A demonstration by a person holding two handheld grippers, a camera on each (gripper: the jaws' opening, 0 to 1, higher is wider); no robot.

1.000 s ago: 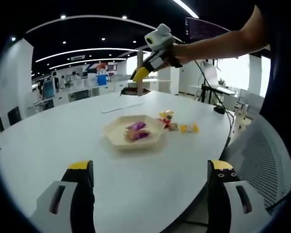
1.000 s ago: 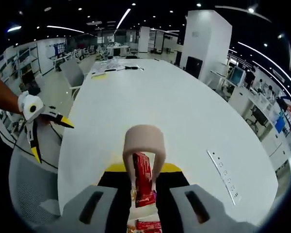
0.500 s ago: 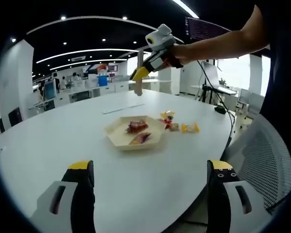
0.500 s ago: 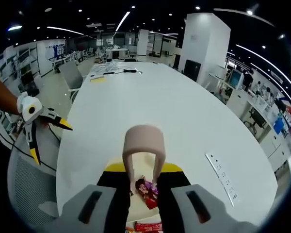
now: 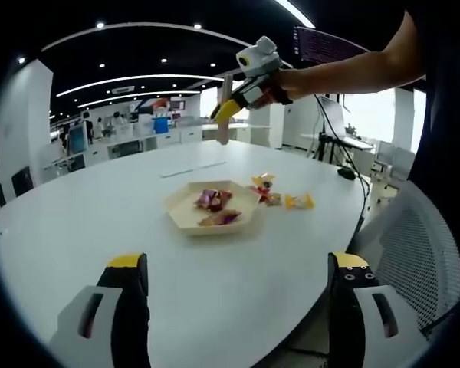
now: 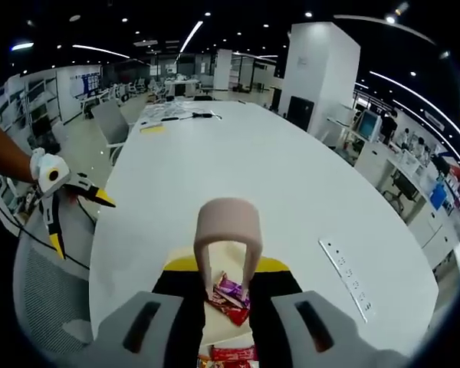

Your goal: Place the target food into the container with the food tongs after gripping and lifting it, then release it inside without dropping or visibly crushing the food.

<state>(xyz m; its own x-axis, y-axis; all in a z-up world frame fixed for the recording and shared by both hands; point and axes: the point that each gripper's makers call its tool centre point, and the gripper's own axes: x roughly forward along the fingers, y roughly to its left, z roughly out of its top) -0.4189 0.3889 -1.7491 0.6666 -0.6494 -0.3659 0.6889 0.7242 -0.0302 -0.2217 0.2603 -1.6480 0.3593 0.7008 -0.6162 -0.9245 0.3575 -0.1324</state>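
Observation:
A cream hexagonal tray (image 5: 182, 216) sits on the white table (image 5: 100, 222) and holds several wrapped snacks (image 5: 212, 198). More wrapped snacks (image 5: 264, 186) lie just right of it. My right gripper (image 5: 228, 110) hovers above the tray, shut on beige food tongs (image 5: 227, 129). In the right gripper view the tongs (image 6: 228, 218) stand open with nothing between their arms, and a purple and red snack (image 6: 230, 295) lies below them. My left gripper (image 5: 238, 303) stands open near the table's edge, empty, and also appears open as the left gripper (image 6: 78, 221) at the left of the right gripper view.
A grey mesh chair (image 5: 418, 253) stands by the table's edge at right. A socket strip (image 6: 345, 272) is set in the tabletop, and papers (image 6: 172, 115) lie at its far end. A person's arm (image 5: 353, 65) holds the right gripper.
The tongs held a red wrapped snack a second ago; they opened and it now lies in the tray. The right gripper rose slightly. The left gripper stayed still.

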